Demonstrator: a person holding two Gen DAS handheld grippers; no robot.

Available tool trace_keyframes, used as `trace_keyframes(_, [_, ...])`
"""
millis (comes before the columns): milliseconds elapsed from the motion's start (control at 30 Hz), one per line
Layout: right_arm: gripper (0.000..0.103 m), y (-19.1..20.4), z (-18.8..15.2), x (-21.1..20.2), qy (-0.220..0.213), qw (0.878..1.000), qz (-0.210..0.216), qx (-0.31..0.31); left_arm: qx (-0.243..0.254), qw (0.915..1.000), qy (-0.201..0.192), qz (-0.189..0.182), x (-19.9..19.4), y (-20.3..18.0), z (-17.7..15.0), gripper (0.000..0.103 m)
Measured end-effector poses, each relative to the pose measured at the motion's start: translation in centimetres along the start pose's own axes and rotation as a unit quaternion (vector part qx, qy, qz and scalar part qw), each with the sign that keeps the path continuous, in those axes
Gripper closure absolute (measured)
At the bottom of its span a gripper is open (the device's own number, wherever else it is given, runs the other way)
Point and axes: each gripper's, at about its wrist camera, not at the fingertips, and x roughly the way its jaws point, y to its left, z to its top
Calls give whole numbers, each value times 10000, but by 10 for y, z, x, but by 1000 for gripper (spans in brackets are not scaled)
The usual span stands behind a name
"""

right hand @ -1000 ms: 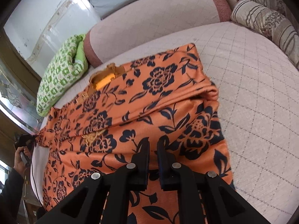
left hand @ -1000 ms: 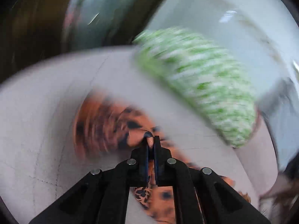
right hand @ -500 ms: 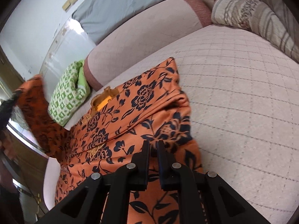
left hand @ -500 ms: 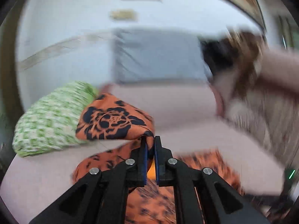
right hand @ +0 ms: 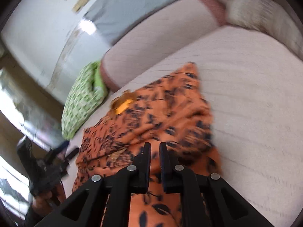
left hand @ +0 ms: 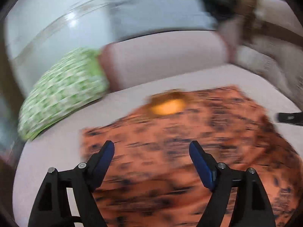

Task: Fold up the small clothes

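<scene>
Left gripper is spread wide, blue pads well apart, nothing between them. It hangs over the orange floral garment, which lies spread out below and ahead of the fingers on the pale quilted bed. Everything in that view is smeared with motion blur, so I can't tell if the fingertips touch the cloth. A brighter yellow-orange patch sits at the far edge of the garment, straight ahead of the claw. Off to the left and further back there's a green-and-white patterned pillow against the pinkish bolster.

Right gripper is nearly closed, just a narrow slot between the two black fingers. Orange fabric shows in the slot and all around the tips, but whether it's actually pinched I can't tell. The garment is bunched and folded over just ahead of this claw, with bare bed to its right. The left gripper shows at the lower left edge, beside the garment.
</scene>
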Motion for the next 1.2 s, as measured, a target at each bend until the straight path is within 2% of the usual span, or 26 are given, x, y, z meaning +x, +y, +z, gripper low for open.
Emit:
trace_keyframes(100, [93,9,38,30,268,9991,325,105,-564,9964,380,513,26,51,-20,22])
trace_keyframes(133, [93,10,51,44,353,9992,164,98,-815,9935,532,590,32,66,-31,22])
trace_keyframes(233, [93,6,78,100,883,9956,-313,66,-1303,9864,831,563,50,94,-55,22])
trace_keyframes(333, [93,-2,72,144,1548,9856,-668,101,-1683,9799,1023,304,68,107,-72,22])
trace_keyframes(367, [92,1,69,148,1582,9846,-744,-29,-1745,9783,1091,222,71,109,-75,22])
trace_keyframes(433, [99,16,68,145,1563,9828,-905,-397,-1919,9750,1118,71,72,115,-76,22])
trace_keyframes(467, [103,27,70,138,1435,9825,-1029,-597,-2030,9725,1142,-9,73,119,-78,22])
trace_keyframes(567, [103,54,79,102,704,9774,-1598,-1193,-2187,9686,1170,-143,80,126,-81,22])
trace_keyframes(633, [103,49,78,96,607,9711,-1940,-1254,-2205,9687,1132,-146,79,126,-78,22])
trace_keyframes(667, [102,41,73,103,769,9672,-2063,-1270,-2195,9694,1092,-117,76,125,-77,22])
trace_keyframes(733, [101,8,60,119,1288,9717,-1852,-703,-2087,9733,947,-108,65,120,-74,22])
trace_keyframes(767, [101,-4,55,116,1289,9755,-1742,-371,-1995,9759,883,-103,61,118,-73,22])
trace_keyframes(800, [101,-8,55,109,1105,9813,-1565,-199,-1933,9776,828,-79,59,117,-70,22])
trace_keyframes(833, [99,-11,57,100,871,9872,-1338,-22,-1888,9791,761,-45,57,116,-69,22])
trace_keyframes(900, [90,-9,66,92,662,9934,-926,148,-1862,9797,749,-12,59,114,-69,22])
trace_keyframes(933, [72,-7,72,93,663,9946,-779,180,-1862,9794,779,-29,60,113,-70,22])
trace_keyframes(967, [36,-2,79,96,637,9954,-696,181,-1853,9791,833,-62,63,112,-72,22])
trace_keyframes(1000, [22,2,87,100,514,9964,-652,157,-1852,9785,900,-89,66,112,-73,22])
trace_keyframes(1033, [17,6,91,102,386,9971,-651,87,-1872,9779,921,-100,66,113,-73,22])
trace_keyframes(1067, [17,8,95,110,449,9967,-671,21,-1908,9773,918,-115,67,115,-73,22])
trace_keyframes(1133, [17,6,92,130,856,9940,-677,76,-2026,9748,921,-168,69,118,-75,22])
trace_keyframes(1200, [22,6,86,153,1333,9856,-1035,-128,-2112,9724,967,-202,73,120,-78,22])
